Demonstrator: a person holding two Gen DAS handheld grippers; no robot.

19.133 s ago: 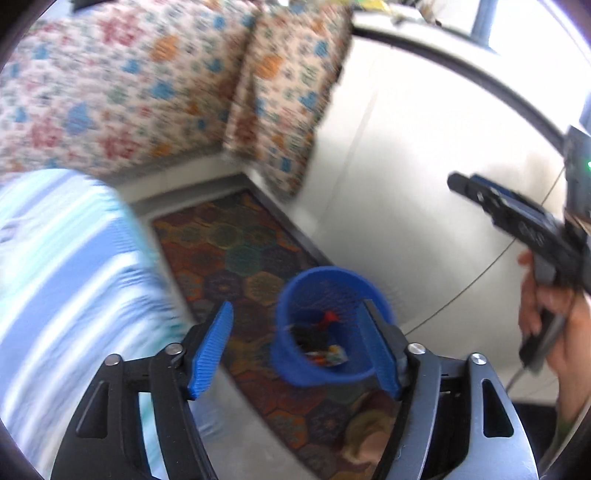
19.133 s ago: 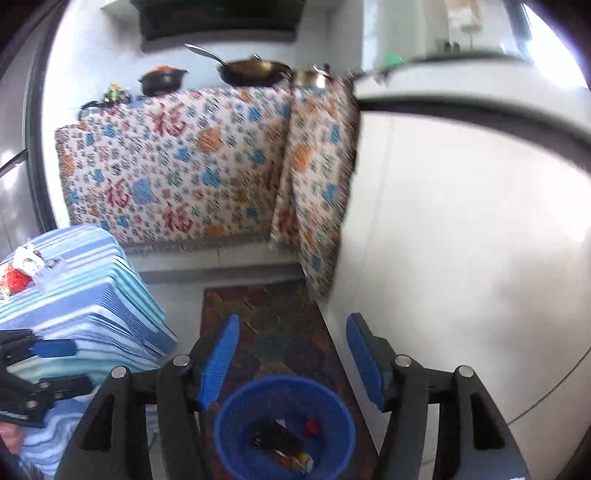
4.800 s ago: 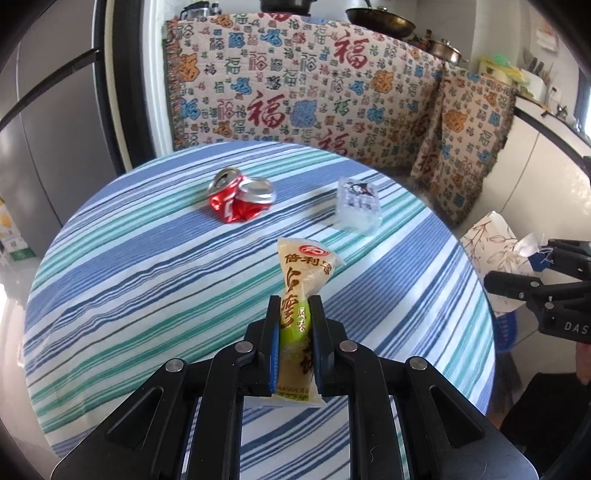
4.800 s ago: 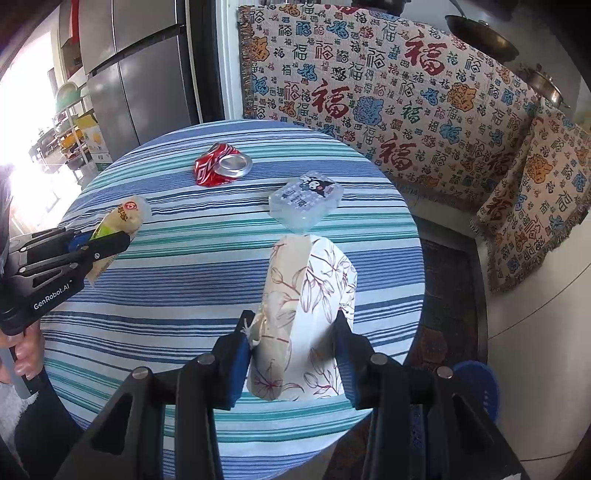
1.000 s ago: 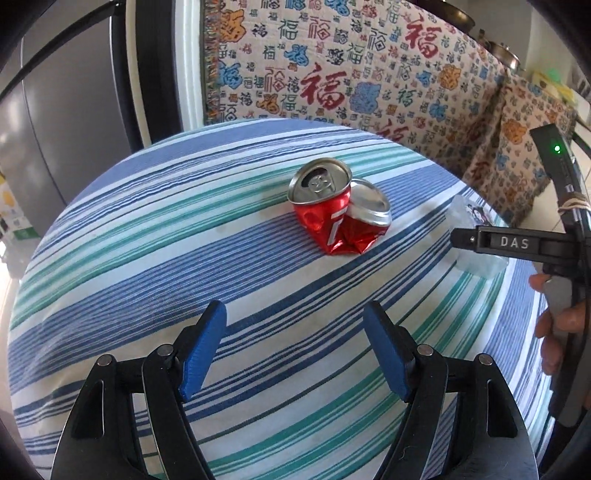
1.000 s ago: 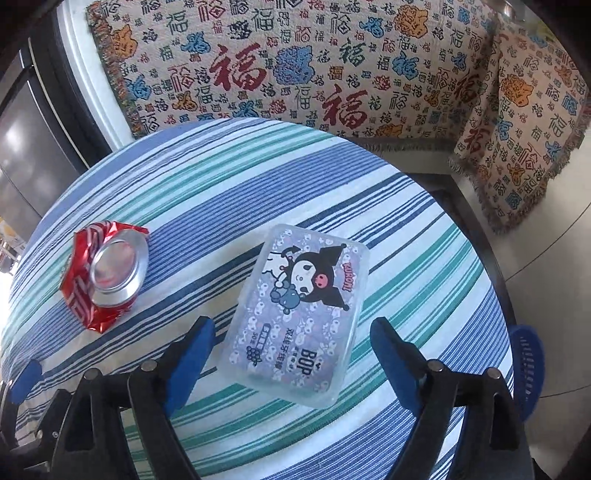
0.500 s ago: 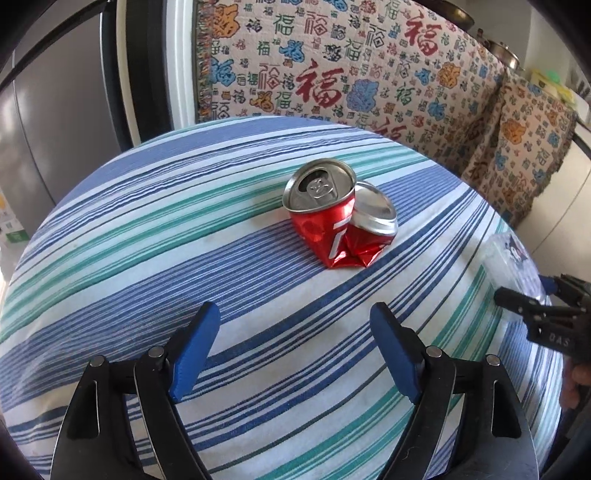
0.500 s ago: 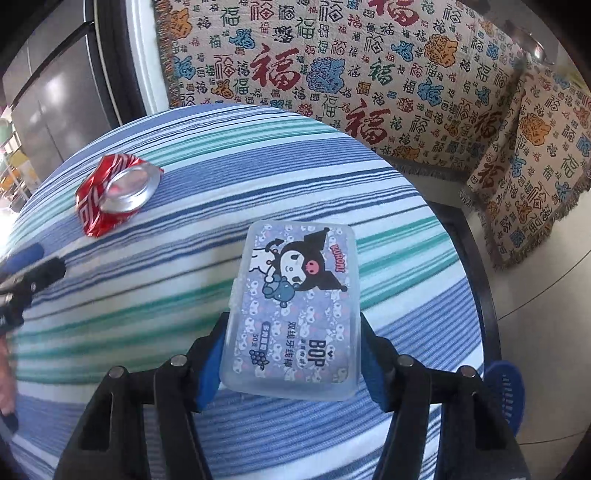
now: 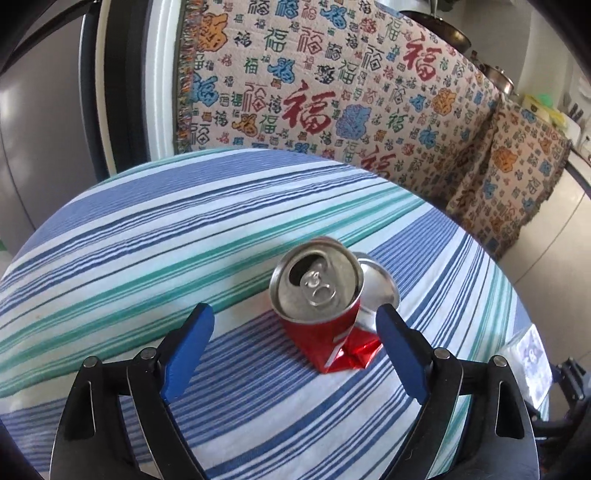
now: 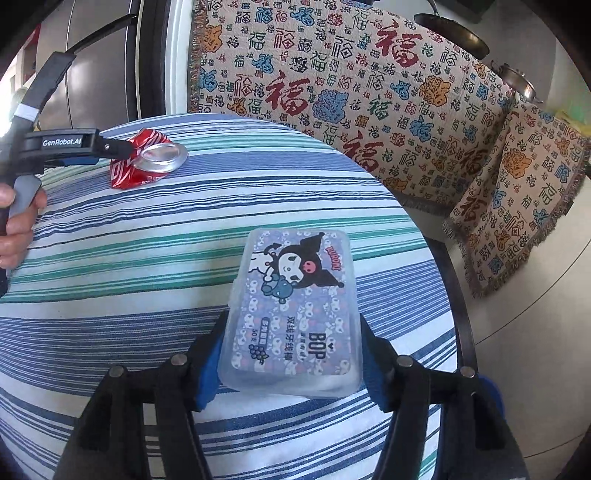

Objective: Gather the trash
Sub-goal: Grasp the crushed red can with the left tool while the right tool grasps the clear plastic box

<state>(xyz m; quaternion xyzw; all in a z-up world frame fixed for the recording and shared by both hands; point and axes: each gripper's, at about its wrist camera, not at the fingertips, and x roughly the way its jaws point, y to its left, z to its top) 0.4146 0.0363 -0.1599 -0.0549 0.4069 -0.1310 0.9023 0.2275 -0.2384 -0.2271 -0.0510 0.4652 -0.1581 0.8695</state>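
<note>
A crushed red soda can (image 9: 325, 314) lies on the round striped table (image 9: 155, 236). My left gripper (image 9: 293, 328) is open, its blue fingers on either side of the can, apart from it. The can also shows in the right wrist view (image 10: 147, 162) with the left gripper (image 10: 107, 151) at it. My right gripper (image 10: 291, 354) is shut on a clear plastic floss-pick box (image 10: 295, 310) with a cartoon label, held at the table's right side. The box shows at the right edge of the left wrist view (image 9: 528, 362).
A patterned cloth (image 9: 332, 92) covers the counter behind the table, with pans (image 10: 450, 33) on top. A grey fridge (image 10: 96, 66) stands at the back left. The blue trash basket's rim (image 10: 493, 395) shows on the floor below the table's right edge.
My left gripper has moved forward so the can now sits between its open fingers. My right gripper has closed on the floss-pick box.
</note>
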